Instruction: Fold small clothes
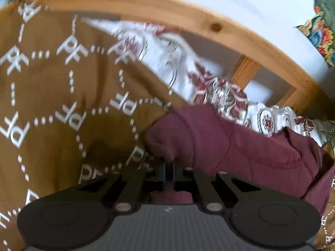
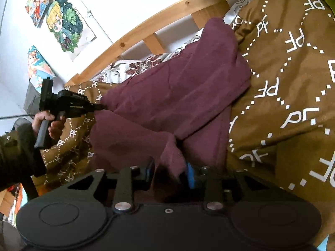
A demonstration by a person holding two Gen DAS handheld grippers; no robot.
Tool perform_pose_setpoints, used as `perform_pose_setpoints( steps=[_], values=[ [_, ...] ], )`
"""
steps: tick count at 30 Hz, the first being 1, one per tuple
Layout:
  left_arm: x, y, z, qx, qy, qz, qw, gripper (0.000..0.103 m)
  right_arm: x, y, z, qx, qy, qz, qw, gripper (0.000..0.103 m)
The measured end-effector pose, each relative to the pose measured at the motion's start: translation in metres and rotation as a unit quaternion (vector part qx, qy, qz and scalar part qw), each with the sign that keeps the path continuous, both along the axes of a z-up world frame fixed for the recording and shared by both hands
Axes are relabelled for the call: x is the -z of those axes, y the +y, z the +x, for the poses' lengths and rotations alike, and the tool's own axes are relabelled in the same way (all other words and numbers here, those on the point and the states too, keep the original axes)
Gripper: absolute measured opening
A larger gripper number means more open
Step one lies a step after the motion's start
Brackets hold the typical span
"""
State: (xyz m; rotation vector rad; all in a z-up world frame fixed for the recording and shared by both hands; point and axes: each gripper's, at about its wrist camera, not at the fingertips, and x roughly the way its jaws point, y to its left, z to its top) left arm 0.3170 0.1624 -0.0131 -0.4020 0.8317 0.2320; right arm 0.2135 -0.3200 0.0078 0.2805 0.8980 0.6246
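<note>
Maroon garment (image 2: 171, 96) on brown white-lettered blanket (image 2: 293, 83).

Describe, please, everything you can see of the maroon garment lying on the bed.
The maroon garment is soft, fleecy-looking cloth with stitched seams, lying rumpled and partly folded on the brown patterned blanket. The left claw is shut on one edge of it; a flap of another edge hangs between the right claw's fingers. Its far side reaches the floral sheet by the wooden bed frame.

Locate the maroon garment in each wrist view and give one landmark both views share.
Left wrist view: maroon garment at lower right, its edge pinched in the left gripper.
Right wrist view: it runs across the centre down to the right gripper.
Shared landmark: the wooden bed rail.
</note>
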Motion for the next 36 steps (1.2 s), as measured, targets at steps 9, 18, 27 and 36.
perform_pose_setpoints(
  steps=[9, 18, 27, 36],
  values=[
    [-0.010, -0.013, 0.021, -0.003, 0.002, 0.085, 0.9964, 0.008, 0.005, 0.006, 0.000, 0.001, -0.011, 0.020, 1.000, 0.014],
    [-0.006, 0.002, -0.029, 0.029, -0.043, 0.046, 0.9976, 0.081, 0.008, 0.003, 0.002, 0.024, -0.006, 0.019, 1.000, 0.024],
    [0.034, 0.008, -0.063, 0.067, -0.027, -0.016, 0.9972, 0.051, 0.013, 0.004, 0.003, 0.033, -0.008, 0.012, 0.999, 0.043],
    [0.032, 0.017, -0.086, -0.008, -0.015, -0.025, 0.9996, 0.008, 0.009, 0.014, -0.004, 0.033, -0.038, -0.032, 0.998, 0.045]
  ],
)
